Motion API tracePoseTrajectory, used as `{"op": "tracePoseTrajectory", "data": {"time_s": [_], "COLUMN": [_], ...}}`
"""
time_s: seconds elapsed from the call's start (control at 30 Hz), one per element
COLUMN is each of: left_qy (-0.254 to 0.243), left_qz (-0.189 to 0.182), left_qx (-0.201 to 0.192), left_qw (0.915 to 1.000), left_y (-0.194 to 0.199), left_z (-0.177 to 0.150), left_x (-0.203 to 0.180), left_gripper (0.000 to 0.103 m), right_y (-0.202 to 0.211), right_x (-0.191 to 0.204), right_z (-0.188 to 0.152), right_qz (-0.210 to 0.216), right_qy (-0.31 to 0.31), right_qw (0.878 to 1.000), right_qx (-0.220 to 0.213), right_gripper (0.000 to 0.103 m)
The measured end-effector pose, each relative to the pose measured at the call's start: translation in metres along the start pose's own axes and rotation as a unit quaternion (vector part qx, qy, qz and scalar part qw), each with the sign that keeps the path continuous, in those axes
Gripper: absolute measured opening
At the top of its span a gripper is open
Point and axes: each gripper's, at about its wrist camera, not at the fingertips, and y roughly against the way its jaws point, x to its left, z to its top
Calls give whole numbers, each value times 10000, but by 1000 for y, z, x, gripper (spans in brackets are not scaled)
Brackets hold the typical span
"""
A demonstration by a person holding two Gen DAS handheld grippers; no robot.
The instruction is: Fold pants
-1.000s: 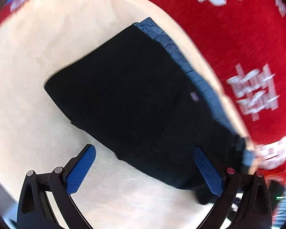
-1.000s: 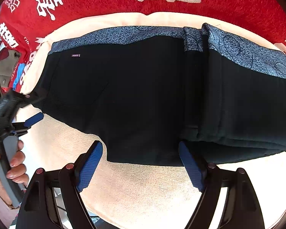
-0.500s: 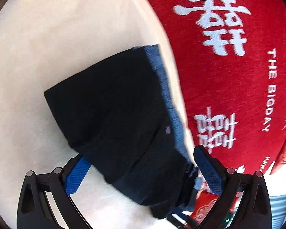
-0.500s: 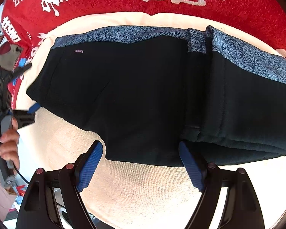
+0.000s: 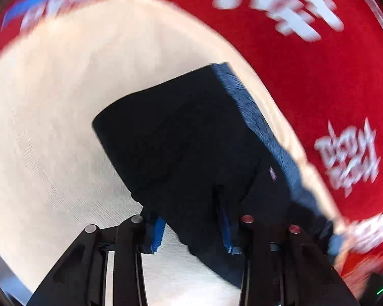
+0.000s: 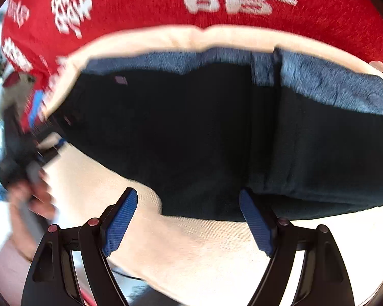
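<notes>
Clamping black pants [image 5: 181, 153] edge, left gripper [image 5: 191, 232] pinched tight; right gripper [image 6: 189, 219] spread wide, empty, over cream cover [image 6: 191, 250]

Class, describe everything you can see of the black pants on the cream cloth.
The black pants with a mottled blue-grey waistband lie partly folded on the cream cloth, one layer doubled over at the right. A small tag sits near the band. The left hand-held gripper is shut on a corner; the right hand-held gripper is open beside the hem.

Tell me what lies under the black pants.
A cream cloth shows under the black pants, over red printed fabric. Whatever sits directly beneath the pants is covered.
</notes>
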Motion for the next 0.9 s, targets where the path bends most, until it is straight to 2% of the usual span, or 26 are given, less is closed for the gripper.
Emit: {"op": "tracePoseTrajectory", "data": {"time_s": [0.03, 0.07, 0.1, 0.2, 0.27, 0.4, 0.47, 0.57, 0.7, 0.73, 0.77, 0.8, 0.83, 0.9], "left_qy": [-605, -1195, -1561, -2416, -2799, -3159, -3243, -3383, -3533, -3546, -3549, -3519, -3492, -3595], "left_qz": [328, 640, 823, 1158, 1323, 1465, 1517, 1579, 1658, 1668, 1677, 1705, 1645, 1495], "left_qx": [-192, -383, -529, -889, -1016, -1130, -1155, -1215, -1301, -1310, -1304, -1239, -1195, -1283], "left_qw": [9974, 9900, 9829, 9593, 9454, 9306, 9265, 9197, 9115, 9106, 9105, 9120, 9147, 9121], "left_y": [4, 8, 11, 19, 22, 27, 28, 22, 24, 24, 23, 23, 24, 33], "left_z": [-6, -15, -21, -43, -53, -61, -63, -66, -70, -71, -71, -71, -71, -73], "left_x": [-16, -32, -42, -67, -74, -79, -81, -92, -94, -96, -96, -96, -96, -104], "left_gripper": [36, 36, 36, 36, 36, 36, 36, 36, 36, 36, 36, 36, 36, 36], "right_y": [9, 15, 21, 30, 29, -5, -33, -67, -101, -108, -111, -110, -103, -83], "right_x": [0, 1, 4, 31, 66, 155, 196, 231, 251, 250, 247, 242, 234, 218], "right_z": [10, 19, 33, 79, 109, 146, 152, 150, 139, 138, 141, 142, 145, 147], "right_qz": [130, 239, 380, 690, 890, 872, 848, 798, 486, 367, 259, 84, 144, 433], "right_qy": [-67, -111, -157, -14, 428, 1402, 1892, 2179, 2478, 2500, 2512, 2506, 2427, 2281], "right_qw": [9999, 9997, 9991, 9972, 9939, 9783, 9635, 9468, 9314, 9293, 9299, 9338, 9397, 9494], "right_qx": [-13, -1, 51, 301, 498, 1254, 1694, 2231, 2620, 2692, 2675, 2552, 2404, 2114], "right_gripper": [85, 85, 85, 86, 90, 93, 93, 93, 91, 85, 41, 20, 19, 18]}}
